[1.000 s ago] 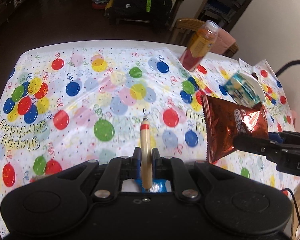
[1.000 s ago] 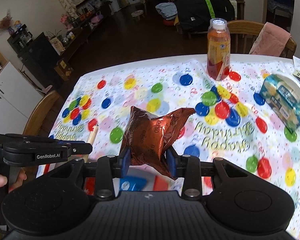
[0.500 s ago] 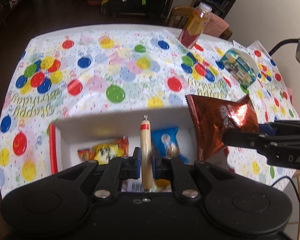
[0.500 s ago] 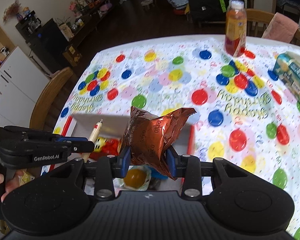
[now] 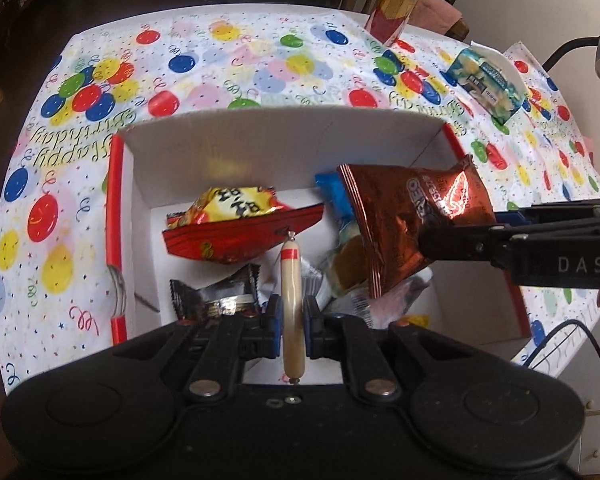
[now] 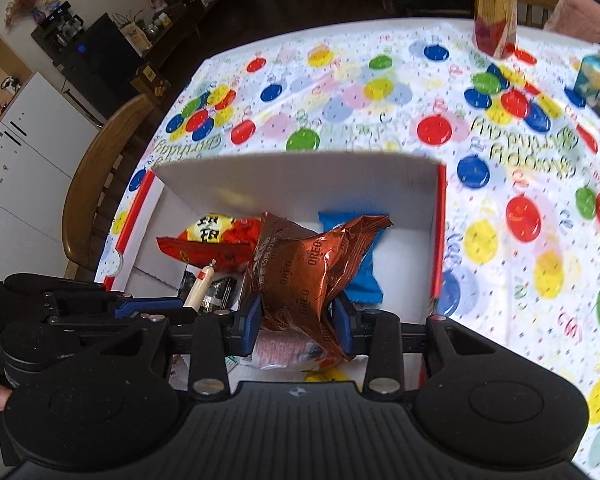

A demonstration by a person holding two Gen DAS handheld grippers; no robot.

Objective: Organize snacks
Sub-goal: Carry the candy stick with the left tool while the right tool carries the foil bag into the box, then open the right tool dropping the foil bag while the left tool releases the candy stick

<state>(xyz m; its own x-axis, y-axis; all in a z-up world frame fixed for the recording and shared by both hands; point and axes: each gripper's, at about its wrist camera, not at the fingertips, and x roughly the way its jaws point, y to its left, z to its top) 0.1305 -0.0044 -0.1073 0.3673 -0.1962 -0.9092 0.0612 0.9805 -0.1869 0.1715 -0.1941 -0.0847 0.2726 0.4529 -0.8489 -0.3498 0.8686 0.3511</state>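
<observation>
Two snacks hang over the white box (image 5: 260, 148): my left gripper (image 5: 292, 320) pinches a sausage stick (image 5: 291, 280), my right gripper (image 6: 296, 320) clamps the Oreo bag (image 6: 304, 268). Below lie a red-yellow packet (image 5: 236, 228) and blue packet (image 6: 360, 272). Only my right view shows the wooden chair (image 6: 100, 184).

Copper-brown foil packet (image 6: 304, 276); cream sausage stick (image 5: 291, 308), red band; white box (image 5: 276, 152), red-edged; balloon-print tablecloth (image 5: 228, 60).

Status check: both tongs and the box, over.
Left tongs shut on pale sausage stick. Right tongs shut on copper foil Oreo bag. Both over white snack box. Nothing blocking.
</observation>
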